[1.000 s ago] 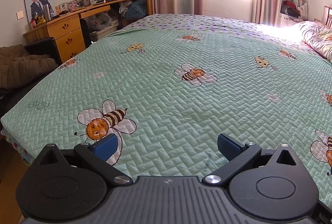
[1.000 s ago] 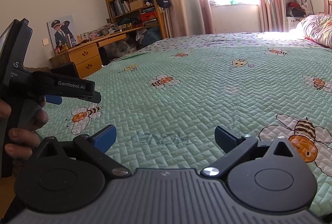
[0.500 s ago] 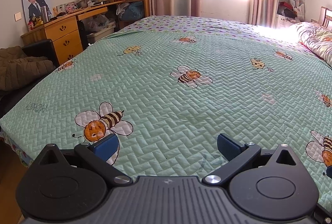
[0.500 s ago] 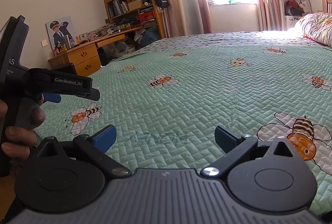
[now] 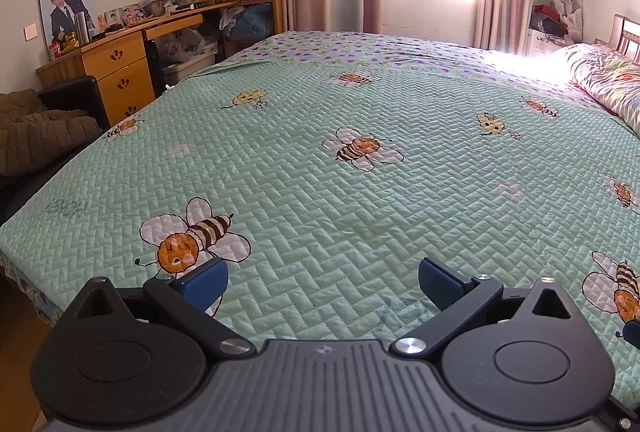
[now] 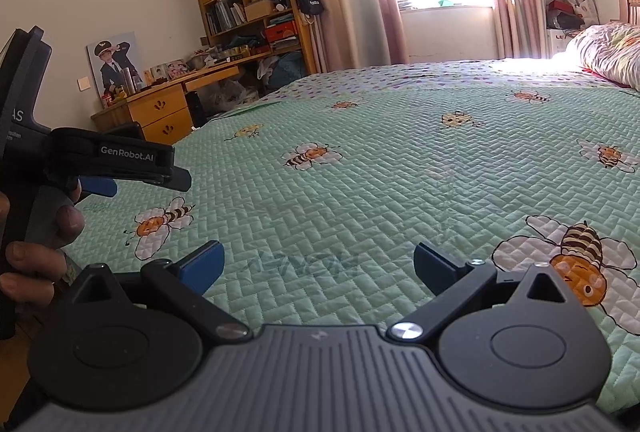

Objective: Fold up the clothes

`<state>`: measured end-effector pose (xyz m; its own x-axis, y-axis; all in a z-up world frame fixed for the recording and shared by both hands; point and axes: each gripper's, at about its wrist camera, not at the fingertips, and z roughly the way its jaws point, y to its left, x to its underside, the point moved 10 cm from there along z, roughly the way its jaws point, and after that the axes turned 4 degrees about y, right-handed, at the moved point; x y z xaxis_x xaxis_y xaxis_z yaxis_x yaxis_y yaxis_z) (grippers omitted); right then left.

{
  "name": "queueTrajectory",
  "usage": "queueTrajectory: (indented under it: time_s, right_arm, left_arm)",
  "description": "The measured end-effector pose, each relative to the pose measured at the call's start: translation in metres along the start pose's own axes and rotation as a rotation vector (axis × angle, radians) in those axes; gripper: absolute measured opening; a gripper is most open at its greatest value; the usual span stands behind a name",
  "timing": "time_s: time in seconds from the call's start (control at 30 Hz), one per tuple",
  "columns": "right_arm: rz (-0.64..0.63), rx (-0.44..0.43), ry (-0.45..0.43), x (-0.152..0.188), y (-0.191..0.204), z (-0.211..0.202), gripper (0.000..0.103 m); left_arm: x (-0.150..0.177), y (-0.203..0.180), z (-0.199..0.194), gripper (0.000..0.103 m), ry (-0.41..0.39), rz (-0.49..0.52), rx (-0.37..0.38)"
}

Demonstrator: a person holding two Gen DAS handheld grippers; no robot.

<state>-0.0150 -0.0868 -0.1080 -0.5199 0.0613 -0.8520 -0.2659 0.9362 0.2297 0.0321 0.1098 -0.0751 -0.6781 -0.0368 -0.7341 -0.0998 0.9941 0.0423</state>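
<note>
Left gripper (image 5: pixel 323 282) sits low centre of its frame, jaws spread wide, nothing between the blue pads. Right gripper (image 6: pixel 318 264) is the same: low centre, released, empty. At the left edge of the right wrist view a hand (image 6: pixel 36 244) wraps the handle of the other gripper, which hangs over the near edge of the bed.

Both tools point across the green quilted bedspread (image 5: pixel 360 192), which fills the middle of each frame and lies flat. And the clothes? No garment shows on that spread in either view. The only loose fabric is a brown padded heap (image 5: pixel 40 136) at the left edge, off the bed; whether it is clothing I cannot tell.

So the fold looks not yet begun, or between items. The next move calls for finding a garment and laying it out on the spread.

The count: two grippers, one hand in view, one bed, one rumpled duvet (image 5: pixel 608 76) at the upper right, one wooden desk (image 5: pixel 120 68) at the upper left, zero clothes on the bed.
</note>
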Motion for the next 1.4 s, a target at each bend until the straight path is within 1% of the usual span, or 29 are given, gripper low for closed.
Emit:
queueTrajectory:
  time_s: [0.8,1.4]
  right_arm:
    - [-0.004,0.001,-0.001,-0.0014,-0.0001,-0.0019,0.101]
    - [-0.002,0.006,0.004,0.002,-0.0001,-0.0025,0.101]
  left_arm:
    - [0.0001,-0.0051,-0.0023,0.102,0.0,0.006,0.017]
    - [0.0037,-0.0048,-0.001,0.101,0.009,0.006,0.009]
